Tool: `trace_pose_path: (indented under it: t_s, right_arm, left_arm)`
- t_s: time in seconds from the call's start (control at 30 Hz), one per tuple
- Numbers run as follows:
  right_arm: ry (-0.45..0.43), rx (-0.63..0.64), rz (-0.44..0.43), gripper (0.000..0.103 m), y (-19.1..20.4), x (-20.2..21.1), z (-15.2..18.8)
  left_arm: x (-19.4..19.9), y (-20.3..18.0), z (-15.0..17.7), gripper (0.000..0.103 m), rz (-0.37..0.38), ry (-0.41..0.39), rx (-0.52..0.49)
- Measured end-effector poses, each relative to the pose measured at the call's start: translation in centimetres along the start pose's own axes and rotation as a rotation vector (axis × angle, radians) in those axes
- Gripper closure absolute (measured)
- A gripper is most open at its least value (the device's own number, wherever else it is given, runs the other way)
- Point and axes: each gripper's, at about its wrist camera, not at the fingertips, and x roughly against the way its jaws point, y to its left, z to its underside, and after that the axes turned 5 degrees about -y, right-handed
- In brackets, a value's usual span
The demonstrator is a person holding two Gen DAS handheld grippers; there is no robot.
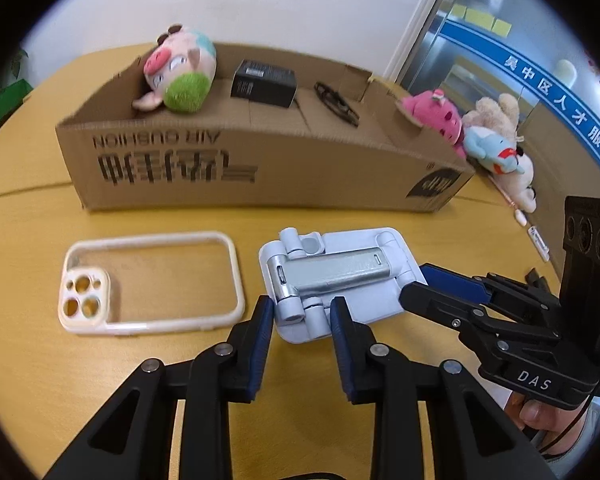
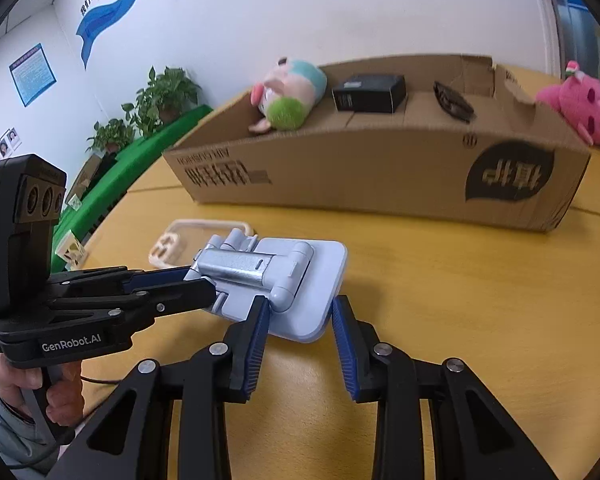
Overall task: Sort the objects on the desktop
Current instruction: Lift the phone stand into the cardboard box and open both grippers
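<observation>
Right now I've got both grippers clamped on the folded phone stand [image 1: 332, 280]: left gripper [image 1: 300, 312] on its near end, right gripper [image 2: 300, 312] on its corner, before the cardboard box [image 1: 260, 164].

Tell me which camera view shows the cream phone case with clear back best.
The left wrist view: the cream phone case with clear back lies whole and unobstructed on the table. In the right wrist view it is small and partly hidden behind the pale blue folding phone stand.
</observation>
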Motion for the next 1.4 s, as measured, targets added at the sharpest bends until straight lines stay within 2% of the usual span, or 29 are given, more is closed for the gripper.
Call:
trace_pose_path:
  t_s: [0.37,0.53,0.63,0.83,1.03,1.27,1.4]
  right_arm:
    - [-0.176,0.040,0.047,0.072,1.6,3.9,-7.7]
    - [-0.193,0.038,0.049,0.072,1.6,2.2,-11.7]
    - [-0.185,0.037,0.043,0.072,1.6,0.2,-13.8]
    - [-0.104,-0.022,-0.021,0.072,1.1,-6.7,-16.5]
    - [-0.006,-0.066,-0.045,0.072,0.7,-12.8,-17.2]
    - [0.137,-0.156,-0.058,0.072,-0.7,-18.0,-16.1]
    - [0.198,-0.201,-0.050,0.072,-1.2,-19.5,-15.3]
  left_arm:
    - [2.3,-0.9,-8.6,0.076,0.044,-0.154,-0.091]
    - [1.2,1.1,-12.1,0.076,0.033,-0.177,-0.077]
    - [0.0,3.3,-13.8,0.076,0.029,-0.160,-0.041]
    - [-3.0,7.5,-15.5,0.076,-0.034,-0.101,0.015]
    - [-6.6,11.2,-15.5,0.076,-0.091,0.008,0.088]
    - [-9.9,11.6,-15.0,0.078,-0.217,0.148,0.051]
    - [-10.8,11.6,-14.6,0.080,-0.279,0.181,0.035]
